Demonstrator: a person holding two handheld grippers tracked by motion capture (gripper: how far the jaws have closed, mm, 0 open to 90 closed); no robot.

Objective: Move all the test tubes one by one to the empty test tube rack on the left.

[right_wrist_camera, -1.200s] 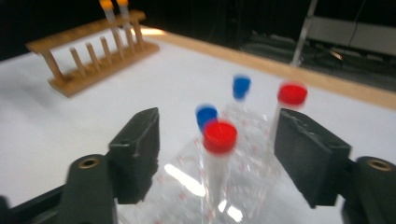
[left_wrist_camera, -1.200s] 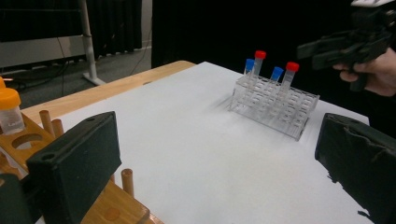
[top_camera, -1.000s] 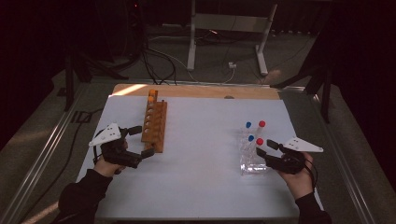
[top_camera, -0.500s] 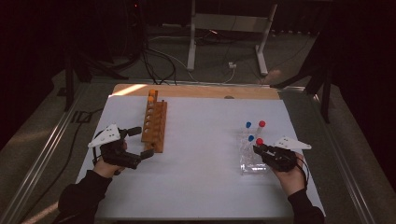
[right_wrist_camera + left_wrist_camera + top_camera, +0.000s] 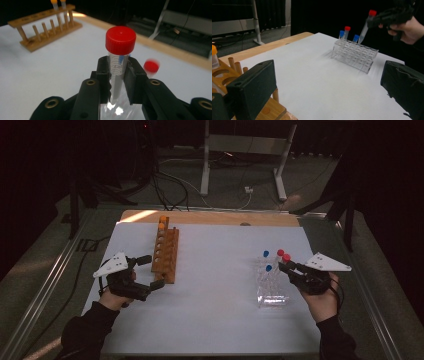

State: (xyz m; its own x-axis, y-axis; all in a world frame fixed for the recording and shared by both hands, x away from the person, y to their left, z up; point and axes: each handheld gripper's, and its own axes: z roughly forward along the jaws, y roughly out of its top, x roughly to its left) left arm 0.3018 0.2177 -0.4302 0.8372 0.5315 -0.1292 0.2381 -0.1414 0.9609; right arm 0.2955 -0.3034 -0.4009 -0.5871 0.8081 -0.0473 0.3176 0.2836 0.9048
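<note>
- Where the white table (image 5: pixel 215 320) meets its left side, the left gripper (image 5: pixel 150 272) sits low with its jaws spread wide and nothing between them; its near jaw lies just beside the front end of the wooden rack (image 5: pixel 165 252).
- That wooden rack runs away from the person, and an orange-capped tube (image 5: pixel 163 220) stands at its far end.
- Well apart from it, toward the right, stands the clear rack (image 5: pixel 270 290), with two blue-capped tubes (image 5: pixel 266 254) and one red-capped tube (image 5: pixel 280 253) upright in it.
- At the clear rack's right side, the right gripper (image 5: pixel 117 75) is clamped on a red-capped tube (image 5: pixel 119 57), just under its cap.
- Seen from the left gripper view, this held tube (image 5: pixel 365 26) leans, its pointed tip right at the top of the clear rack's far end; I cannot tell whether the tip touches a hole.
</note>
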